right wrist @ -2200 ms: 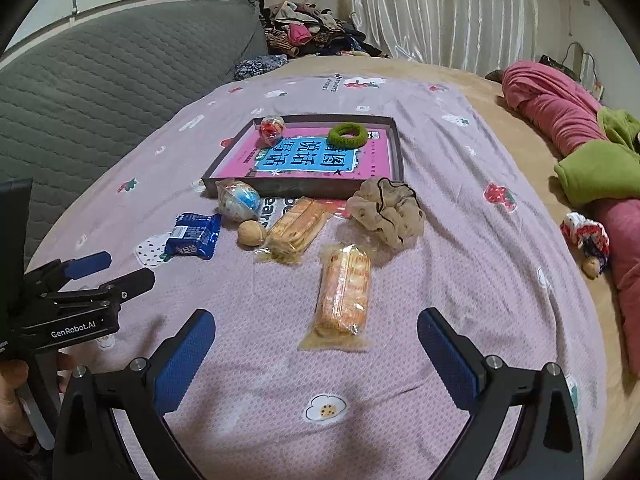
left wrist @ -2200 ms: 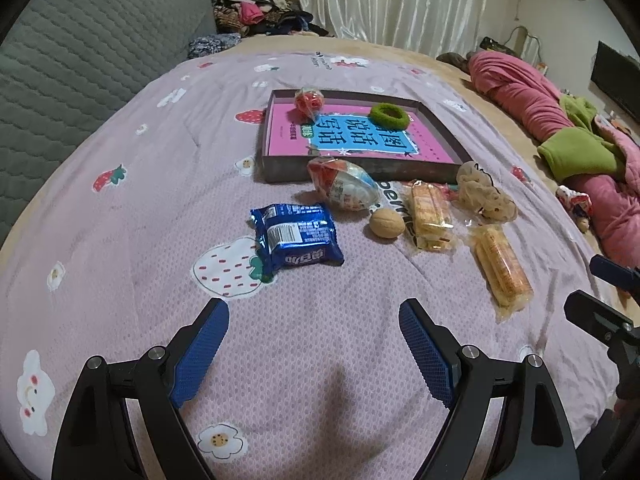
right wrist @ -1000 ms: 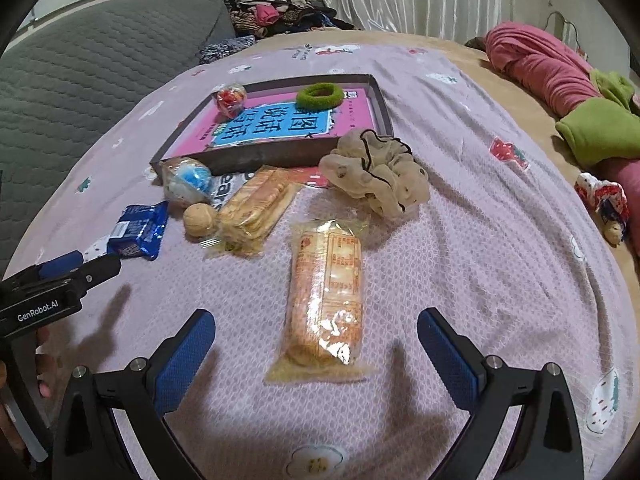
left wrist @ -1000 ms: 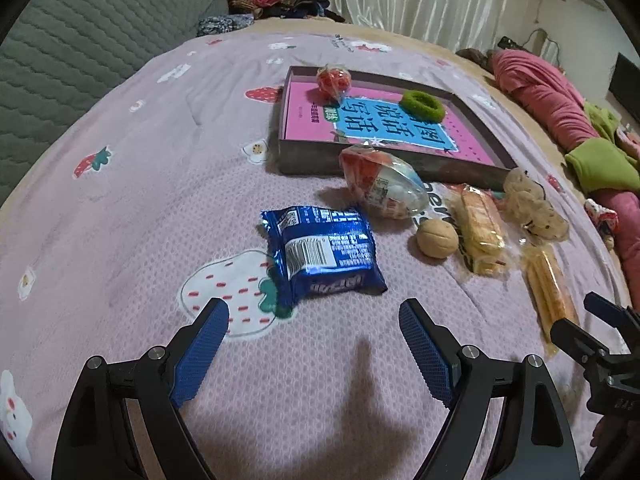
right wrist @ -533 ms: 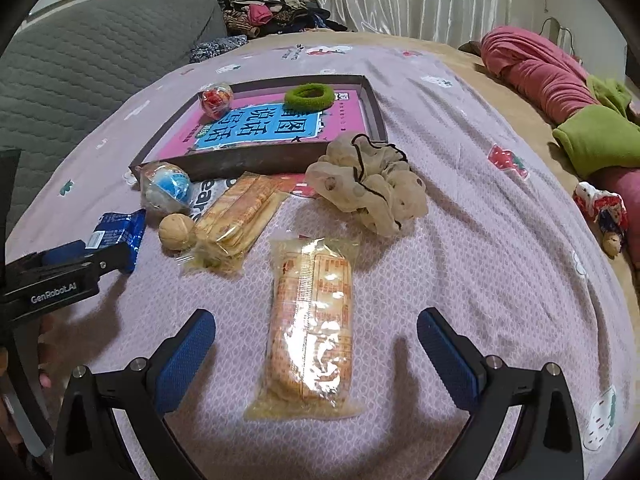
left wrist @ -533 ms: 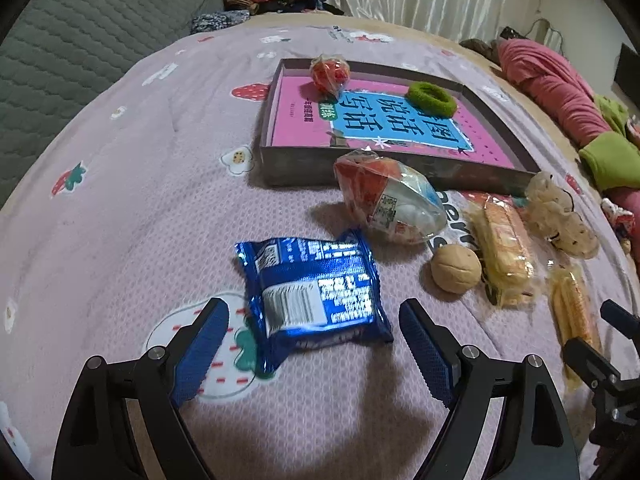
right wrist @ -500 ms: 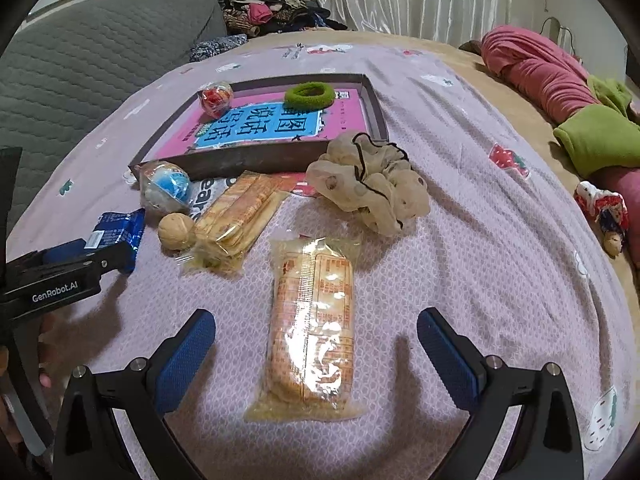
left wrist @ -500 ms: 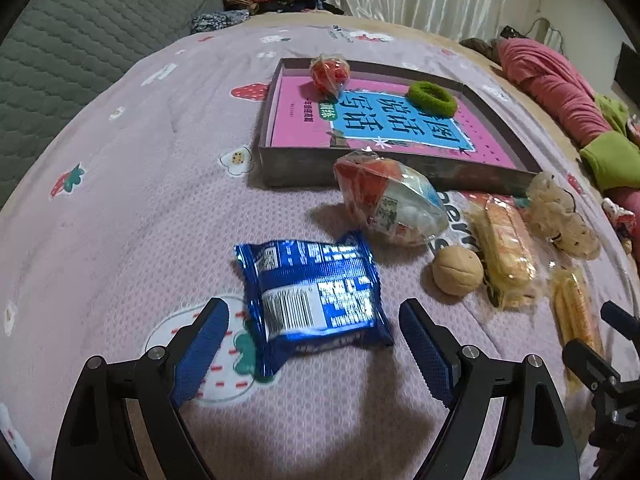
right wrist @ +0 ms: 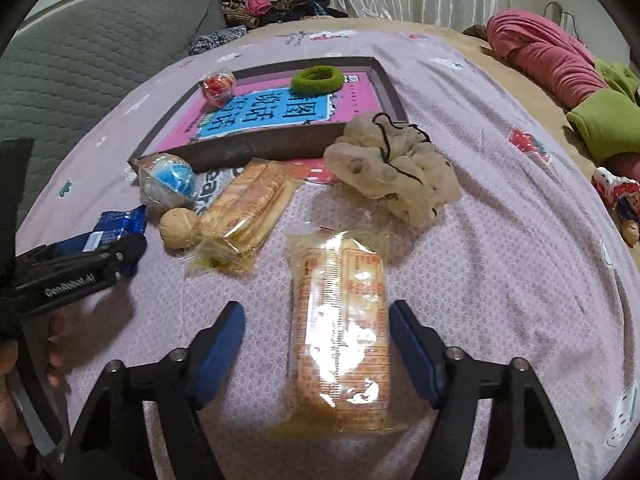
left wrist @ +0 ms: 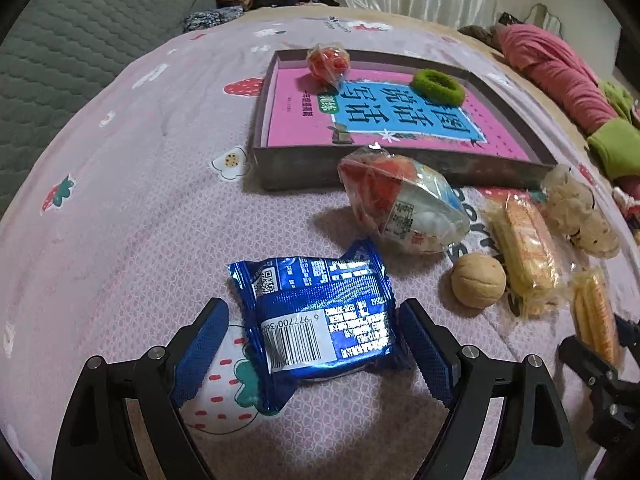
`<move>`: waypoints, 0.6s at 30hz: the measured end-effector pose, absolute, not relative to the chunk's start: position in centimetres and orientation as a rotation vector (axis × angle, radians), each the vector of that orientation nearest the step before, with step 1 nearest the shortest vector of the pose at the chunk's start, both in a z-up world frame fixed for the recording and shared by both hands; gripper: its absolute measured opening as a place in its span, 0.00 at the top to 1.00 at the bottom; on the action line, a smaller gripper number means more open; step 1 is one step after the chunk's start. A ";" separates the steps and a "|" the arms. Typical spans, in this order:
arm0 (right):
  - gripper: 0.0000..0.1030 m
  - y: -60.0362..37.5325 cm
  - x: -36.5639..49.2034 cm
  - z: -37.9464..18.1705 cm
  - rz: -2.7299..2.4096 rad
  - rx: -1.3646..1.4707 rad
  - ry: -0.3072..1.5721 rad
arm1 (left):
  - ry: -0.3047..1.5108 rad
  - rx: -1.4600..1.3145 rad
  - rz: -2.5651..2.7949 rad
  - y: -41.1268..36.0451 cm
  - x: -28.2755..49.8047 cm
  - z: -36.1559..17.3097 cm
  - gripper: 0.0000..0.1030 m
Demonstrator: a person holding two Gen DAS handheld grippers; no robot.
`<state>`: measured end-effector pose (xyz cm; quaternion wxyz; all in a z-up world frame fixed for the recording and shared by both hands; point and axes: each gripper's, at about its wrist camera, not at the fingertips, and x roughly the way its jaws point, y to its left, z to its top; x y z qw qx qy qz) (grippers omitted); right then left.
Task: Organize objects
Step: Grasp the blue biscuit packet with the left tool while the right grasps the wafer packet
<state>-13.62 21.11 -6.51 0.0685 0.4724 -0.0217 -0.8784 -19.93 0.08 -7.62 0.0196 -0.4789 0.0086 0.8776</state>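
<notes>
A: Left claw [left wrist: 314, 340]?
B: Wide, straddling the blue snack packet [left wrist: 320, 320] on the bed [left wrist: 120, 200].
A: Right claw [right wrist: 316, 344]?
B: Wide too, around the cracker pack [right wrist: 342, 328], near the tray [right wrist: 276, 144].

Left tongs [right wrist: 80, 268] (side): "GenRobot.AI"; blue packet [left wrist: 320, 316] barcode: "6 977700".

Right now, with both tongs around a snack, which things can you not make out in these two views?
- Blue snack packet: in the right wrist view the left tongs cover most of it.
- Long cracker pack: its near end is blurred in the right wrist view; the left view shows only a blurred part.
- Walnut: the neighbouring cracker pack may touch it; unclear.
- Small toy at the right edge: too small to identify.
</notes>
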 end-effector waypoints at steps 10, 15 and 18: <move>0.59 20.4 -13.5 -6.7 -2.675 1.424 0.033 | 0.031 -1.470 2.723 0.6 -19.9 -7.5 0.35; 0.61 20.1 -13.3 -6.6 -2.642 1.371 0.066 | 0.017 -1.454 2.727 0.5 -19.4 -7.4 0.38; 0.61 19.8 -12.7 -6.5 -2.626 1.338 0.098 | 0.020 -1.443 2.733 0.4 -18.9 -7.3 0.38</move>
